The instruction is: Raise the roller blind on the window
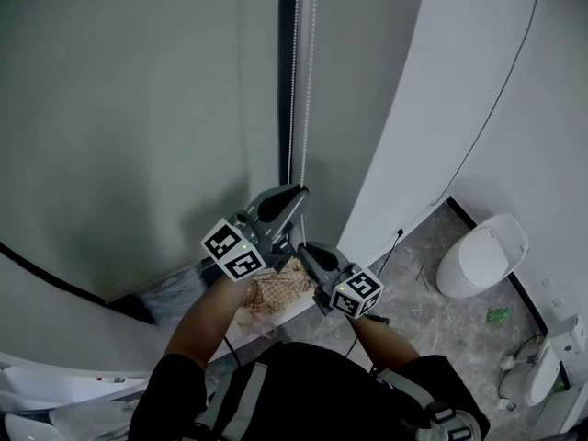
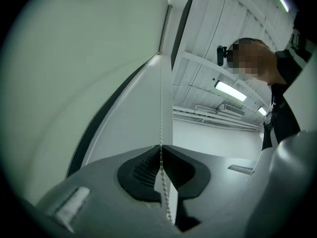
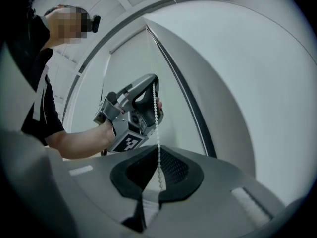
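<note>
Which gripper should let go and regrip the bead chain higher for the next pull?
Right, probably. The right gripper and left gripper are both shut on the same bead chain. The right sits lower, so the left can hold while the right reaches above it.

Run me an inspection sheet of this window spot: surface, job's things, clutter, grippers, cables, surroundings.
surface: white window sill, mostly hidden behind the arms.
job's things: grey fabric roller blind hangs lowered; white bead chain hangs beside the dark frame.
clutter: brownish patterned bundle on the sill; small green scrap on the grey stone-look floor tiles.
grippers: left gripper shut on the white bead chain, higher; right gripper shut on it just below.
cables: thin black cable runs down the white wall.
surroundings: white toilet stands on those tiles.
</note>
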`<state>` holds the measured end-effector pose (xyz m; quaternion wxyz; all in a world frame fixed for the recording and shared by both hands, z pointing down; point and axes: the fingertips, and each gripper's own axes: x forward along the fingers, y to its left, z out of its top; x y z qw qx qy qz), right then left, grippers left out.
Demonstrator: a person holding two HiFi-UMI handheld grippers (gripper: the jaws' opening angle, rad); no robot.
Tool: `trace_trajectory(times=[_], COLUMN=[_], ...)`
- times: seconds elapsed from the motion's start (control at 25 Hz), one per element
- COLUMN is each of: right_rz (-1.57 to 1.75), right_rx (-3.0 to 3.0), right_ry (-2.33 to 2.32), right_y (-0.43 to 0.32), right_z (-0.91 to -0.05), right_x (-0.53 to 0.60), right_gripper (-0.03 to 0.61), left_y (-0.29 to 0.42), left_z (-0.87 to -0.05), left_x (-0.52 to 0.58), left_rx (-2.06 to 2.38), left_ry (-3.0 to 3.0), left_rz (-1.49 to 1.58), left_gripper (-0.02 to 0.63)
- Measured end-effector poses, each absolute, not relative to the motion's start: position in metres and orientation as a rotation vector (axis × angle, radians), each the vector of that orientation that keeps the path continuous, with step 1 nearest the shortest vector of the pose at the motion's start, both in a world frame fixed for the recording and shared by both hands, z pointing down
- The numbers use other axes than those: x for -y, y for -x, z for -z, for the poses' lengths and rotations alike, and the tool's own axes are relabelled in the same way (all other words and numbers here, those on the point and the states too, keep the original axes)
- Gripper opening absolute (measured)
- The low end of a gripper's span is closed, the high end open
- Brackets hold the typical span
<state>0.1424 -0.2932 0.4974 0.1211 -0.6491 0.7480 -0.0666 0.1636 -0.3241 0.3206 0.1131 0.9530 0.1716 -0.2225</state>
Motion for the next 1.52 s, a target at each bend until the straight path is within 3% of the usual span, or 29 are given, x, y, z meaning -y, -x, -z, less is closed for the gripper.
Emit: trace_trajectory(times=[0.08, 0.12, 0.16, 0.2, 0.4, 0.48, 0.76, 1.24, 1.52], right_rz=[0.247, 0.236, 0.202, 0.148, -0.229, -0.354, -0.572, -0.603, -0.627], right_rx=[-2.25, -2.287, -2.321, -2.345, -2.312, -2.25, -2.126, -1.991, -1.974], right_ry=[1.897, 1.888, 1.872, 1.853, 1.811, 1.79, 1.718, 1.65, 1.669], right_y=[-0.134, -0.132, -0.132, -0.133, -0.153, -0.154, -0.144, -0.146, -0.147], right_z=[-0.518, -0.518, -0.51, -0.497, -0.384, -0.333, -0.209, -0.162, -0.18], right_x=[0.285, 0.281, 0.278, 0.276, 0.277, 0.281, 0.314, 0.327, 0.321], right_gripper=[0.021, 0.054, 0.148, 0.184, 0.179, 0.145, 0.13, 0.03, 0.017], left_y=[-0.158, -0.155, -0.153, -0.153, -0.153, -0.146, -0.138, -0.128, -0.134], left_z=[-0.344, -0.349, -0.35, -0.35, -0.347, -0.346, -0.343, -0.343, -0.361], left_x=[0.324, 0.325, 0.327, 0.33, 0.343, 0.34, 0.323, 0.321, 0.322], left_rx=[-0.46, -0.437, -0.417, -0.4, -0.371, -0.385, -0.395, -0.381, -0.358], left_ry=[-2.746, -2.725, -2.723, -2.739, -2.749, -2.72, -2.714, -2.741, -2.76], left_rz=[0.632, 0.633, 0.632, 0.626, 0.612, 0.631, 0.647, 0.635, 0.568], left_gripper=[0.015, 0.015, 0.015, 0.015, 0.017, 0.017, 0.017, 0.017, 0.017])
